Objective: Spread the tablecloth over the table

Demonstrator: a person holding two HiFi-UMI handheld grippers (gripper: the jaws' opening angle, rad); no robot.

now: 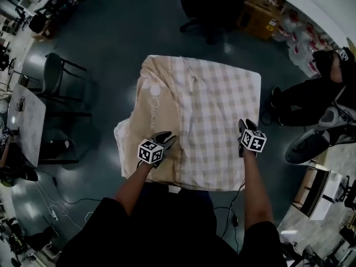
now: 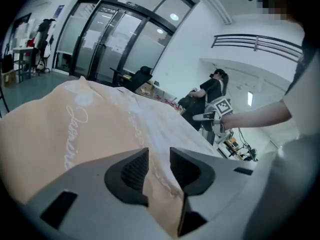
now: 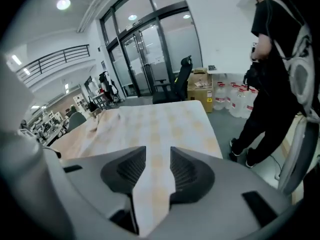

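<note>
A tablecloth (image 1: 211,110), checked beige and white with a plain beige band on the left, lies over the square table. Its left side is still doubled over and bunched (image 1: 130,138). My left gripper (image 1: 166,139) is at the near left edge. In the left gripper view the cloth (image 2: 75,134) runs up out of that gripper (image 2: 159,169), whose pads are closed on a fold. My right gripper (image 1: 246,125) is at the near right corner. In the right gripper view a strip of checked cloth (image 3: 160,124) fills the narrow gap of the gripper (image 3: 157,166).
A chair (image 1: 58,74) and a small white table (image 1: 25,124) stand to the left. A black office chair (image 1: 217,4) and a cardboard box (image 1: 258,15) are behind. A person in black (image 1: 311,93) stands at the right. Cables (image 1: 50,204) lie on the floor.
</note>
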